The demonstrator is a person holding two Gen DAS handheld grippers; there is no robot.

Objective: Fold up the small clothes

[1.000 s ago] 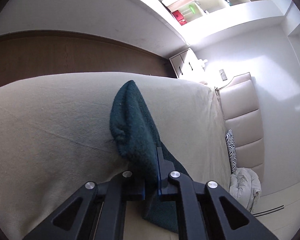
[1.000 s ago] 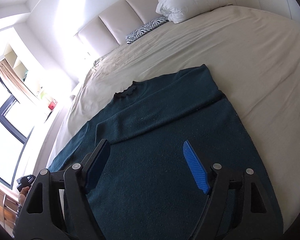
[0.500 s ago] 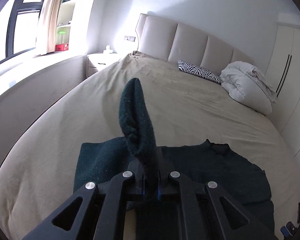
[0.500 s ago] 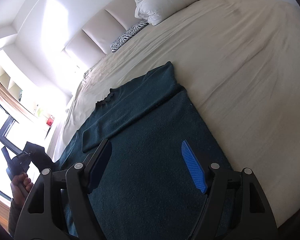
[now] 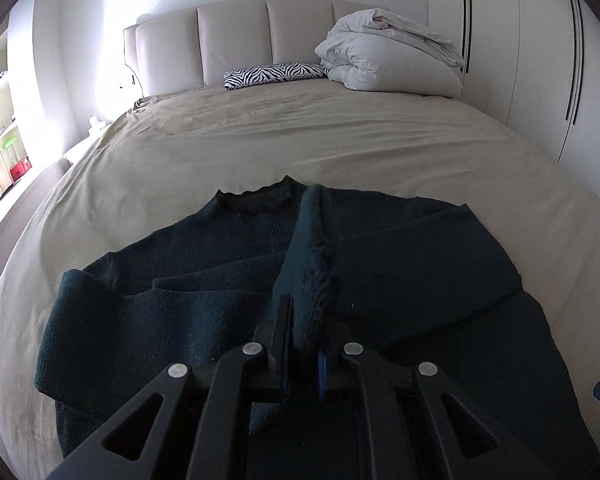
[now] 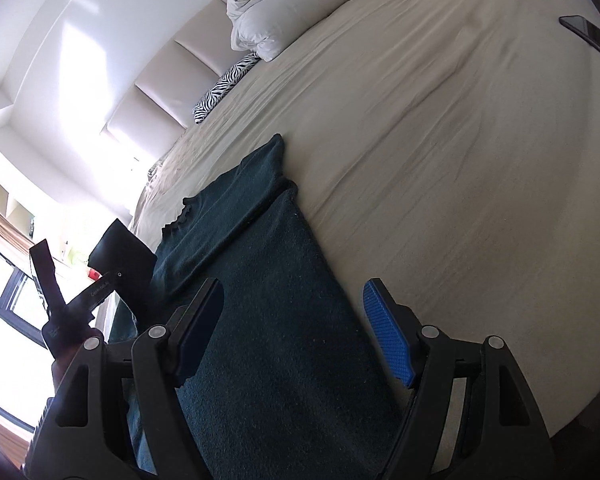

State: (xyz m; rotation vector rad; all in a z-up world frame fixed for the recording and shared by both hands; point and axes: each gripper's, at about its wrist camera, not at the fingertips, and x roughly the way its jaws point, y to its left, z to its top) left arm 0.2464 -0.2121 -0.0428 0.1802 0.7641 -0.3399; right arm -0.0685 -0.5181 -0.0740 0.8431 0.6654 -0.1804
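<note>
A dark green sweater [image 5: 400, 280] lies flat on the beige bed [image 5: 300, 136], collar toward the headboard. In the left wrist view one sleeve [image 5: 312, 256] stands up in a ridge over the sweater's chest, and my left gripper [image 5: 303, 332] is shut on it; its jaws are starting to open with the fabric still between the pads. The right sleeve lies folded across the body. In the right wrist view my right gripper [image 6: 292, 320] hangs open just above the sweater [image 6: 260, 248] near its right edge, with nothing between its fingers. The held sleeve end [image 6: 120, 256] shows at the left.
A folded white duvet [image 5: 388, 56] and a zebra pillow [image 5: 276, 74] lie by the padded headboard [image 5: 236, 44]. White wardrobe doors [image 5: 540, 60] stand to the right. A dark phone [image 6: 588, 34] lies on the sheet far right. Bare sheet surrounds the sweater.
My left gripper has swung the sleeve from the bed's side in over the sweater's chest, rolling level. The right gripper has sunk and shifted toward the sweater's right edge, still open.
</note>
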